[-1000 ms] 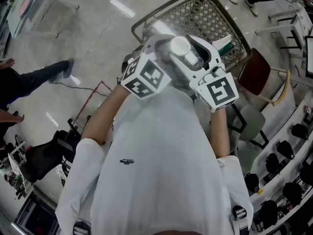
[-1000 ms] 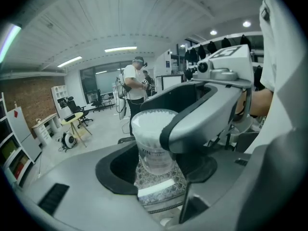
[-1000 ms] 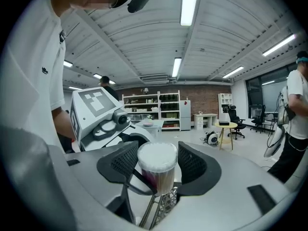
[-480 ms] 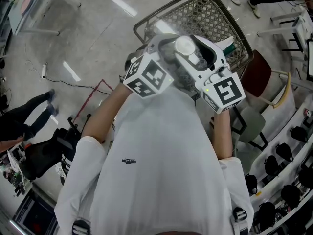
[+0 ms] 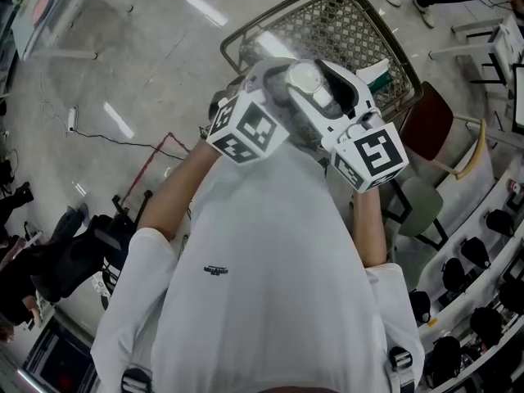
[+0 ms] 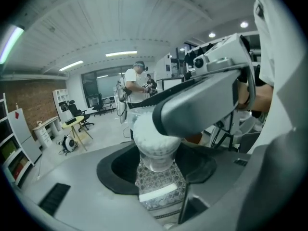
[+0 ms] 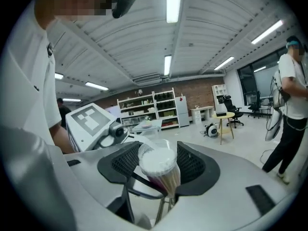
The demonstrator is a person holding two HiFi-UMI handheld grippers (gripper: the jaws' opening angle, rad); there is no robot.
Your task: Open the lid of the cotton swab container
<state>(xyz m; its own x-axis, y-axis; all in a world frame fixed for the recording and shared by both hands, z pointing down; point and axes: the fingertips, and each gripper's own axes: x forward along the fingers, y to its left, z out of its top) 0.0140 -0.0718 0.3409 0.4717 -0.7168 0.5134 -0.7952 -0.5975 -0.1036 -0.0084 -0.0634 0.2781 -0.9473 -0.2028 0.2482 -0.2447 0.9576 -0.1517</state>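
Note:
A clear round cotton swab container full of white-tipped swabs is held up at chest height between both grippers. My left gripper comes in from the left and my right gripper from the right. In the left gripper view the container sits between the black pads of the left gripper, whose jaws have just been closing on it. A grey jaw of the right gripper crosses its upper part. In the right gripper view its lidded end faces the camera, pinched between the pads of the right gripper.
A wire shopping cart stands just beyond the grippers, with a red chair to its right. A person stands further off in the room, and a second person is at the right edge. Shelves line the far wall.
Both grippers stay in place around the container. The right gripper's marker cube has rolled slightly. A bystander on the floor at the left has walked off toward the lower left.

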